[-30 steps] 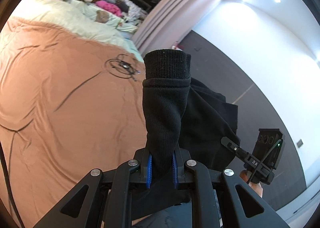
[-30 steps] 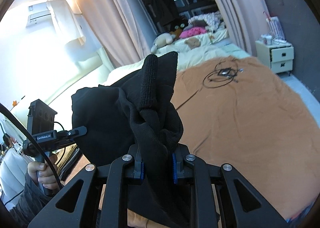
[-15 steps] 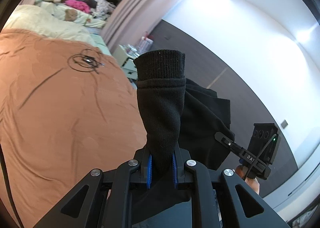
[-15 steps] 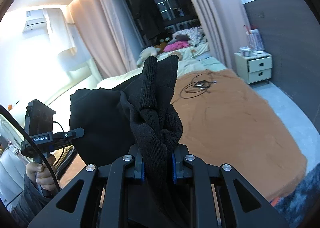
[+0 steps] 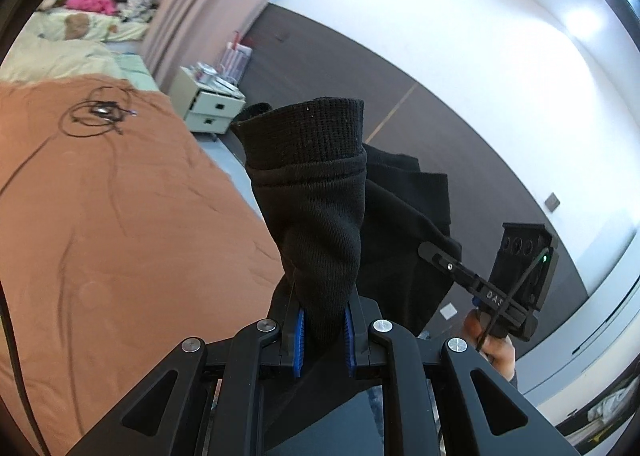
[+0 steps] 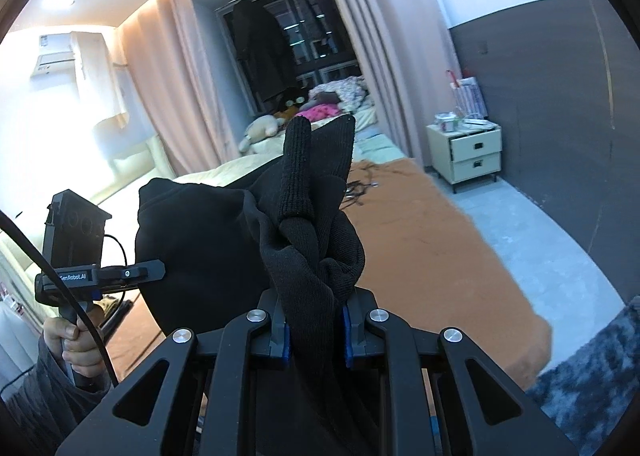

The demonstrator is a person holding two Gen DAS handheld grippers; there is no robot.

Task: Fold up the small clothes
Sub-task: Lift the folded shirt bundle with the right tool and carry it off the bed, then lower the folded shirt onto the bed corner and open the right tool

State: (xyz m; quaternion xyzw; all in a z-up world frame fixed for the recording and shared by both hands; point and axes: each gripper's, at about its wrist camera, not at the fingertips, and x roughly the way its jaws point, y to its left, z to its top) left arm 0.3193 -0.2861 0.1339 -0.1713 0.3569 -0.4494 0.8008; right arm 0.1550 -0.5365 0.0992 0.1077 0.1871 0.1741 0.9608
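Observation:
A black knitted garment [image 5: 320,216] hangs in the air between both grippers. My left gripper [image 5: 323,332] is shut on one ribbed cuff of it, which stands up ahead of the fingers. My right gripper [image 6: 316,332] is shut on another bunched cuff of the garment [image 6: 316,240]. The garment's body sags between the two. The right gripper also shows in the left wrist view [image 5: 444,262] at the right, and the left gripper shows in the right wrist view [image 6: 148,270] at the left.
A bed with an orange-brown cover [image 5: 120,216] lies below and ahead, with a coil of black cable [image 5: 100,114] on it. A white bedside cabinet [image 6: 474,154] stands by the dark wall. Pillows and soft toys [image 6: 264,128] lie at the bed's far end. A dark rug [image 6: 592,376] is at the lower right.
Both grippers have tilted up and swung right with the garment held, so more wall, curtain and cabinet show and less of the bed. Both grips are unchanged.

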